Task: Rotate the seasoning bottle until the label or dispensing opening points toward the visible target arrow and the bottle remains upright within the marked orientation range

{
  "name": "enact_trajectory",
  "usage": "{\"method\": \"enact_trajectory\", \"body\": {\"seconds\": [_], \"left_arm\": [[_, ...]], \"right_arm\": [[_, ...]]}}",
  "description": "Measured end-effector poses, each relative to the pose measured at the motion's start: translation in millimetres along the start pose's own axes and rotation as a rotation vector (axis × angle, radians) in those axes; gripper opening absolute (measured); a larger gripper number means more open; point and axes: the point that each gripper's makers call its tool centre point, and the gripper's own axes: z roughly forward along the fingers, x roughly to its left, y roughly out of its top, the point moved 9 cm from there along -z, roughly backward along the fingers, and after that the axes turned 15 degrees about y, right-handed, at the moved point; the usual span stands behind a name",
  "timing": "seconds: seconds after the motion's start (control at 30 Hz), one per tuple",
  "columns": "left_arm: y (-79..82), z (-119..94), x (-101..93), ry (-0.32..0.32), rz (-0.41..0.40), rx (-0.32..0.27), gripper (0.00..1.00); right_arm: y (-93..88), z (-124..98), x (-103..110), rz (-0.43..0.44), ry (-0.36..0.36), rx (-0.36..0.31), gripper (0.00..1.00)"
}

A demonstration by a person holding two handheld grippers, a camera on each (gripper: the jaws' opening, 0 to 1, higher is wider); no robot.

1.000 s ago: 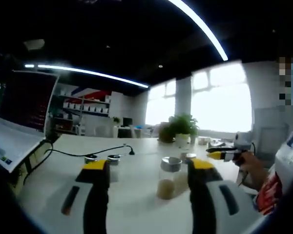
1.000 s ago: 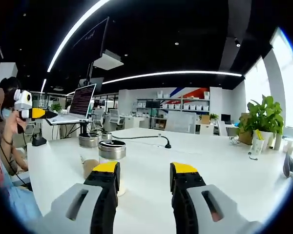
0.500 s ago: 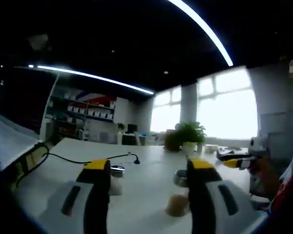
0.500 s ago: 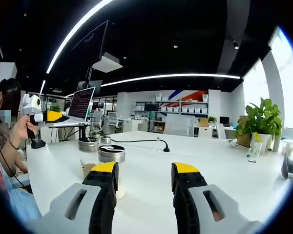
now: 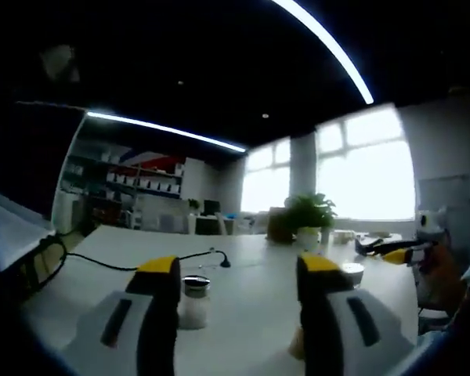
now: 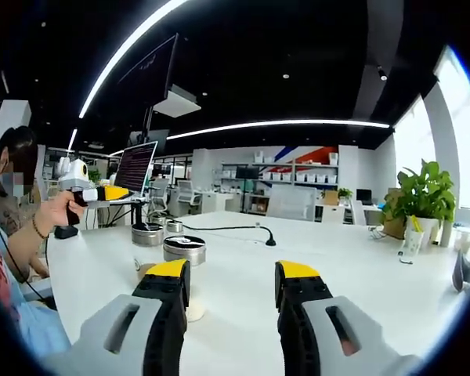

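Observation:
A small clear seasoning shaker with a silver cap stands upright on the white table, just inside the left finger of my left gripper, which is open and holds nothing. A wider jar with tan contents stands partly behind the right finger. In the right gripper view that wide jar, dark-lidded, sits behind the left finger of my right gripper, open and holding nothing. A hand holds the left gripper at the left.
Two more lidded jars stand farther back on the table. A black cable runs across it. A laptop on a stand is at the left end, a potted plant at the right. The right gripper shows at the right edge.
The left gripper has swung: the wide jar once between its fingers now lies behind the right one, and the small shaker sits between them. In the right gripper view it has moved rightwards.

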Motion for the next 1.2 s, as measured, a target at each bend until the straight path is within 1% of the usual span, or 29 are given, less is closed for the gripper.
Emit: {"method": "enact_trajectory", "body": {"seconds": [0.07,0.13,0.17,0.27,0.33,0.4,0.43,0.5,0.63,0.67,0.73,0.83,0.93,1.0,1.03,1.07,1.17,1.2], "left_arm": [[-3.3,11,0.1,0.003,0.015,0.018,0.65],[-6.7,18,-1.4,-0.007,0.068,0.013,0.66],[-9.7,22,-2.9,-0.002,0.076,0.024,0.67],[-18.8,35,-4.2,-0.002,0.075,0.04,0.68],[-25.3,44,-1.8,0.021,0.083,0.058,0.68],[-31.0,55,0.1,0.034,0.084,0.059,0.69],[-33.0,60,-0.5,0.03,0.083,0.049,0.69],[-36.8,68,-3.3,0.021,0.094,0.049,0.69],[-48.0,86,-1.2,0.063,0.11,0.089,0.69],[-50.4,91,0.2,0.083,0.124,0.087,0.69],[-54.8,98,3.1,0.113,0.14,0.092,0.69],[-62.3,105,5.6,0.125,0.116,0.114,0.67],[-69.4,109,8.7,0.165,0.122,0.131,0.67],[-71.8,112,11.1,0.173,0.109,0.137,0.66],[-73.0,114,11.7,0.173,0.106,0.138,0.64],[-74.8,116,12.1,0.175,0.108,0.141,0.62],[-80.8,122,12.8,0.189,0.124,0.162,0.61],[-81.3,123,12.6,0.192,0.132,0.156,0.6]], "right_arm": [[-0.5,0,0,0.002,0.003,0.003,0.44],[-0.4,0,-1,0.015,0.001,-0.001,0.44],[-0.3,-1,-2,0.018,0.0,-0.002,0.44],[-0.3,-2,-3,0.018,-0.006,-0.002,0.44],[-0.4,-3,-4,0.023,-0.006,-0.002,0.44],[0.1,-4,-5,0.025,-0.006,-0.005,0.44],[0.6,-4,-5,0.024,-0.008,-0.006,0.44],[1.6,-6,-6,0.022,-0.01,-0.01,0.44],[2.3,-7,-6,0.025,-0.01,-0.014,0.44],[2.4,-7,-7,0.026,-0.01,-0.015,0.44],[2.7,-8,-7,0.028,-0.01,-0.018,0.44],[3.3,-10,-8,0.028,-0.013,-0.021,0.44],[3.4,-11,-9,0.032,-0.013,-0.022,0.44],[3.2,-11,-10,0.033,-0.011,-0.02,0.44],[3.0,-11,-10,0.034,-0.01,-0.019,0.44],[2.7,-11,-10,0.035,-0.009,-0.018,0.44],[2.3,-12,-10,0.039,-0.008,-0.017,0.43],[2.6,-12,-11,0.04,-0.007,-0.018,0.43]]}}
